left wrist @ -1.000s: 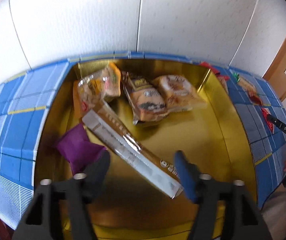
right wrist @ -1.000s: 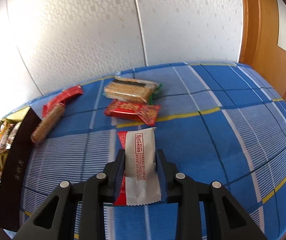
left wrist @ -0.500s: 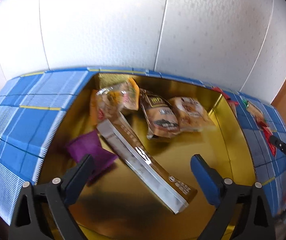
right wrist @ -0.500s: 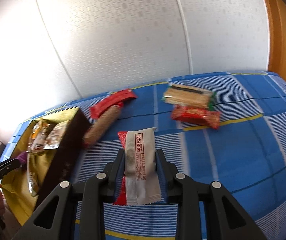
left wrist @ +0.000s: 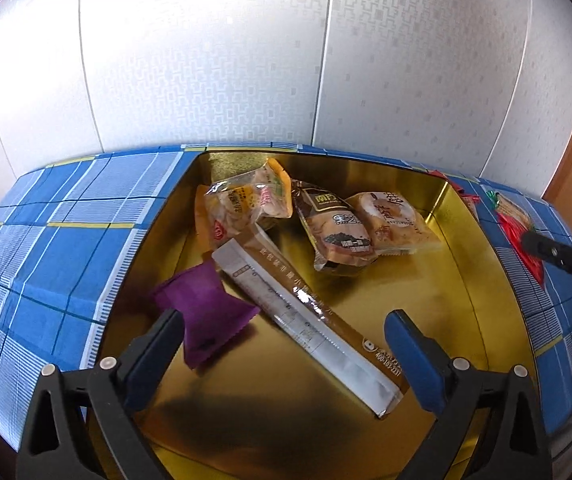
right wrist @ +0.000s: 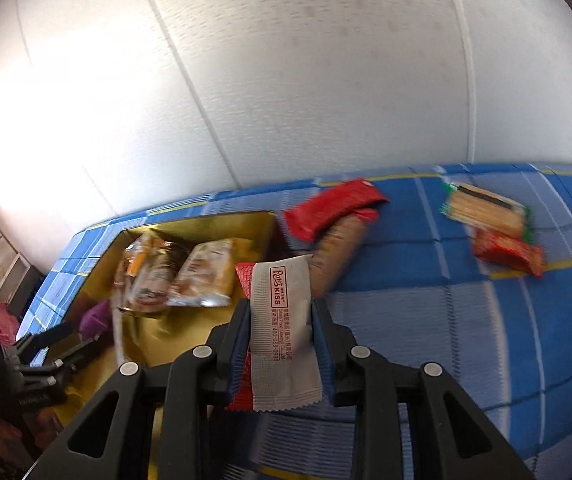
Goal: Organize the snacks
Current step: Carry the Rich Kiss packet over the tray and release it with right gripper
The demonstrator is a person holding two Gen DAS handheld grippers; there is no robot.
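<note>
The gold tin (left wrist: pixel 481 280) is holding five snacks; four more are lying on the blue cloth (right wrist: pixel 505 320), far right. The left gripper (left wrist: pixel 286 344), jaws just opened wide, is hovering empty. The right gripper (right wrist: pixel 280 332) is clamping one white wafer packet (right wrist: pixel 284 336) beside the tin.

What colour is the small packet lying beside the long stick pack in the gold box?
Purple packet, clearest in the left wrist view.

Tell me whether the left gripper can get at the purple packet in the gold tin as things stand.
Probably yes. The left gripper, whose jaws have just been opening, stands open and empty over the gold tin. The purple packet lies uncovered beside its left finger; only the long gold packet crowds it.
</note>
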